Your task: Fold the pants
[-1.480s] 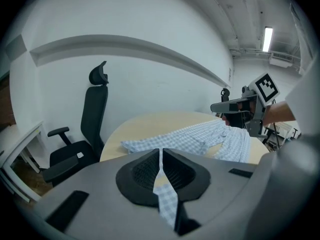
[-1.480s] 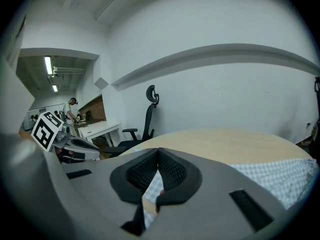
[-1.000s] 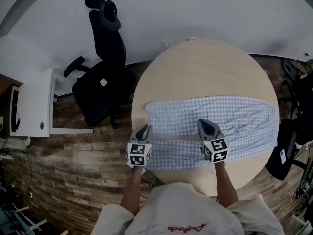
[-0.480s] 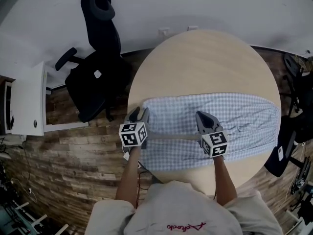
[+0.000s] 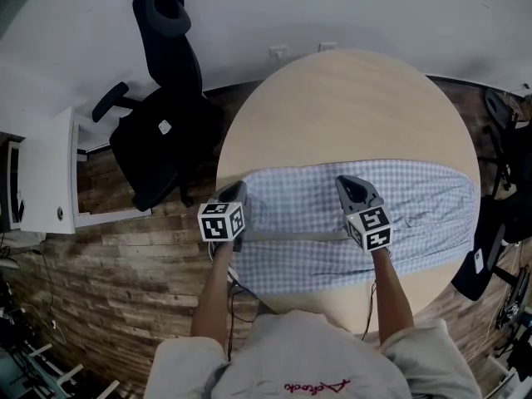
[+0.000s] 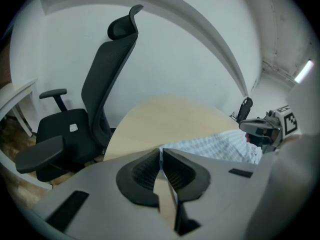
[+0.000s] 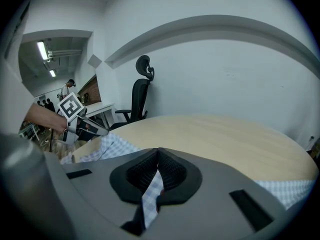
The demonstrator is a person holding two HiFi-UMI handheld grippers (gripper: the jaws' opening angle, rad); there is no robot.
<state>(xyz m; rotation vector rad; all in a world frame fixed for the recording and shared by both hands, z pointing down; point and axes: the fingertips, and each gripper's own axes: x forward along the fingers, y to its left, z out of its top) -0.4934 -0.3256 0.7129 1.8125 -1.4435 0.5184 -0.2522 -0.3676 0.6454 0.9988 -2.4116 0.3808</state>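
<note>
Though hidden overhead | right gripper view: right tongs (image 7: 158, 150) clamp pants (image 7: 117, 146)

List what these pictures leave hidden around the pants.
Head view: the table near rim, behind the person's torso.
Head view: the left gripper and its hold on the pants, beneath its own body.
Left gripper view: most of the pants, behind the gripper's body.
Right gripper view: distant people, too small.
</note>
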